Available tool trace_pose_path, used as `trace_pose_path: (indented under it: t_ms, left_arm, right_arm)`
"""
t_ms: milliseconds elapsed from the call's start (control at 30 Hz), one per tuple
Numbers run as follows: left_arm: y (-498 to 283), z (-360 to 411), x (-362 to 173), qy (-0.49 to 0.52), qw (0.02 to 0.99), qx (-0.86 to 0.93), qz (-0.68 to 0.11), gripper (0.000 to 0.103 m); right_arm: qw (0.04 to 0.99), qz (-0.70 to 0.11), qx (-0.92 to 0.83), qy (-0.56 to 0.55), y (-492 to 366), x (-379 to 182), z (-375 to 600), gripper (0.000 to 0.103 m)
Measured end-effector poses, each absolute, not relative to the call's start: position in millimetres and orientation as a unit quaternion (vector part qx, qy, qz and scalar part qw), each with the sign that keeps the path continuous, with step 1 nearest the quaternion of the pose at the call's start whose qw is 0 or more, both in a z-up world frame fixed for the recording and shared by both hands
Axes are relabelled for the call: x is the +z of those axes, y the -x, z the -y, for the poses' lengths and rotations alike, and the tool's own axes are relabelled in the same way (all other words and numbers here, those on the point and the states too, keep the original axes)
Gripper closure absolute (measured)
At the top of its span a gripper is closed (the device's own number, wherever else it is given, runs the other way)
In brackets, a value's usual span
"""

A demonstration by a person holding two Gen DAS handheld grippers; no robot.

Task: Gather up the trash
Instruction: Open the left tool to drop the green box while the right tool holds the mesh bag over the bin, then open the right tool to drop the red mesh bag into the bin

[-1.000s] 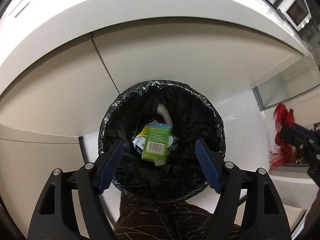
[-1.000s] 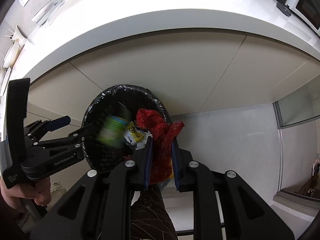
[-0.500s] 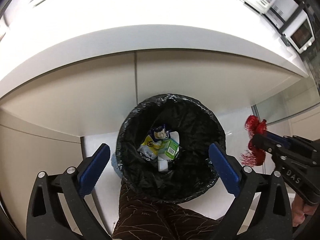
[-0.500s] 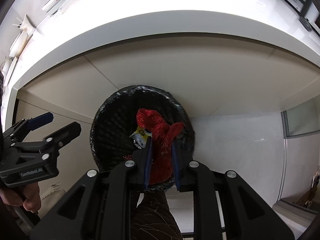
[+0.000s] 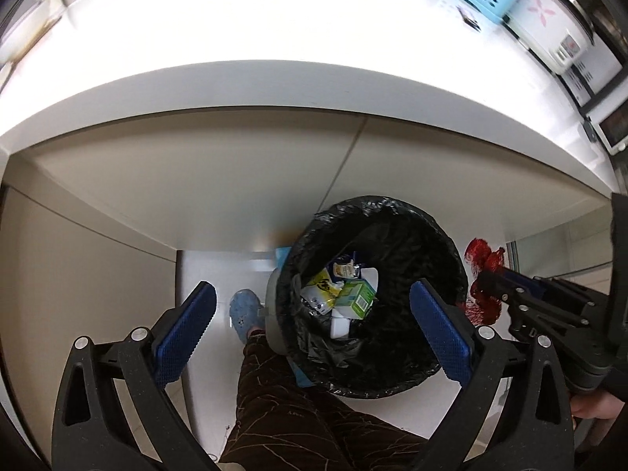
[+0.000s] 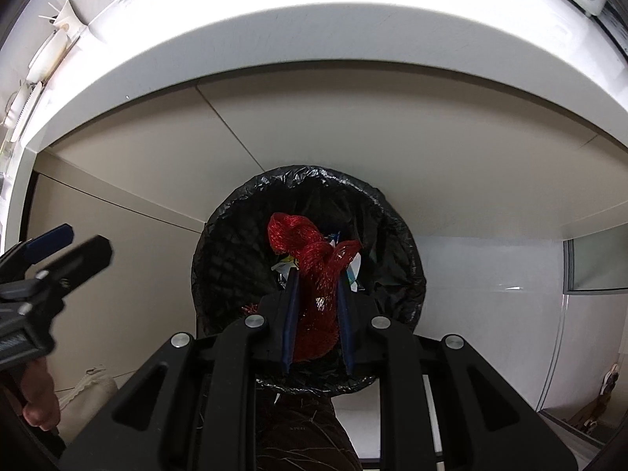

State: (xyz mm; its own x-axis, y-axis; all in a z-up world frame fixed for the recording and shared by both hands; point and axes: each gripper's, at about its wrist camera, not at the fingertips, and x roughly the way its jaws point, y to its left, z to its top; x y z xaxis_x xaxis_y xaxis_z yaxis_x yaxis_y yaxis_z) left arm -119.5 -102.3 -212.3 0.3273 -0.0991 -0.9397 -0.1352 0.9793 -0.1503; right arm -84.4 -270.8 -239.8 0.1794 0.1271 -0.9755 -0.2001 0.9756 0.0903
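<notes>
The right gripper [image 6: 316, 314], clenched on a red mesh bag [image 6: 314, 267], hangs directly over the lined bin [image 6: 408, 274], so I judge the drop comes next, needing only a release, while the left gripper [image 5: 310, 329] gapes empty alongside.

White floor [image 5: 212, 274] – black-lined bin [image 5: 451, 369] on it, blue shoe [image 5: 244, 310] just beside.
</notes>
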Motion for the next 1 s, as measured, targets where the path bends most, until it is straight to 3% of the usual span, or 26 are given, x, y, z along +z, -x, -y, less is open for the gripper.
trace_pose_path:
  t_ms: [233,467,633,867,1000]
  left_arm:
    - [120,87,-211,0.103,0.806,0.024,-0.583,0.006]
    - [116,88,-212,0.099,0.802,0.021,-0.588,0.006]
    - [114,91,-215,0.092,0.802,0.017,-0.59,0.006]
    - [115,96,-218,0.085,0.799,0.017,-0.595,0.006]
    - [116,95,-217,0.084,0.798,0.017,-0.597,0.006]
  right_arm:
    - [0.756,-0.644,0.115,0.034,78,-255,261,0.085]
    - [0.758,-0.642,0.11,0.036,74,-258,257,0.077]
    - [0.762,-0.638,0.105,0.034,74,-255,259,0.063]
    - [0.78,-0.618,0.092,0.047,76,-241,262,0.033]
    - [0.788,-0.607,0.087,0.054,77,-230,264,0.025]
